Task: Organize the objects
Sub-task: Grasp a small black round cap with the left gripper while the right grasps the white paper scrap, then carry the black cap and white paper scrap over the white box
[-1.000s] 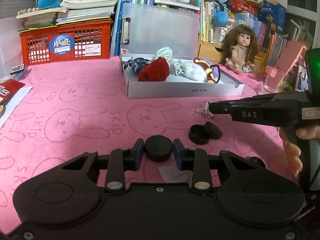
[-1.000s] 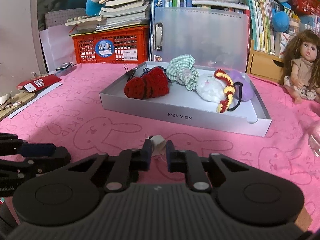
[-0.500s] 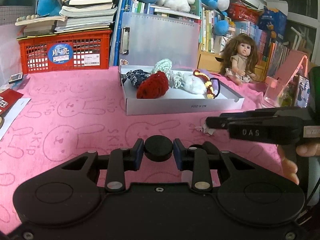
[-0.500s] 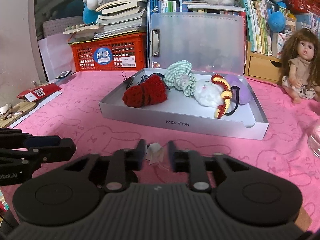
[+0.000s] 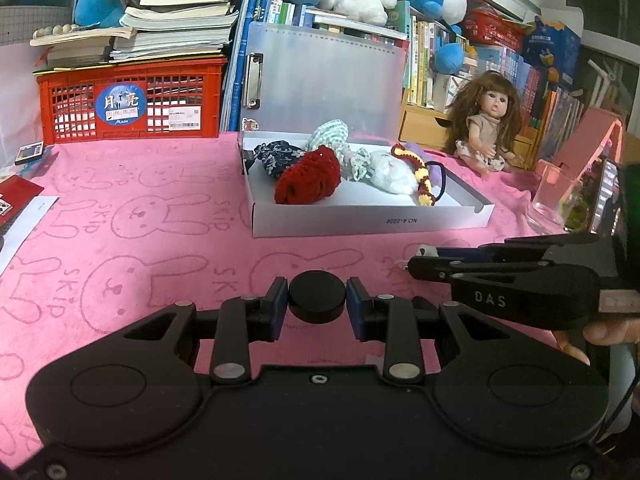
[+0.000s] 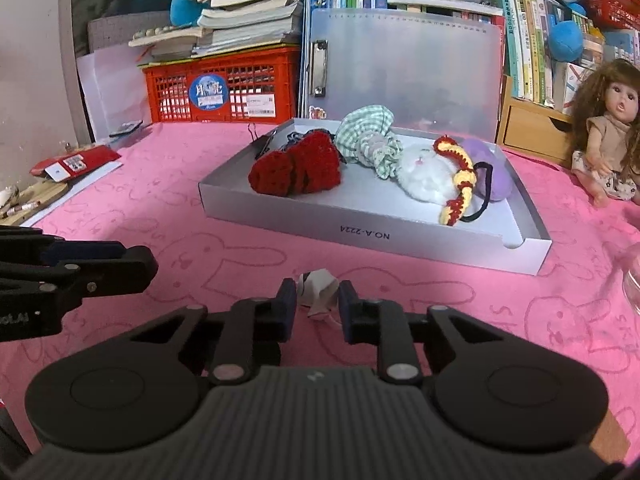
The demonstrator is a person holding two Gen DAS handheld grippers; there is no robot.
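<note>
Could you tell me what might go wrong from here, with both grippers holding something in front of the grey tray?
1. The left gripper grips the round black lid only at its curved rim, so it could slip or twist out.
2. The right gripper pinches a flimsy crumpled white scrap, which may tear or drop.
3. The grey tray is already crowded with the red crochet piece and other soft items, so a release could land on them.

Black round lid between the left gripper fingers, above the pink cloth.
</note>
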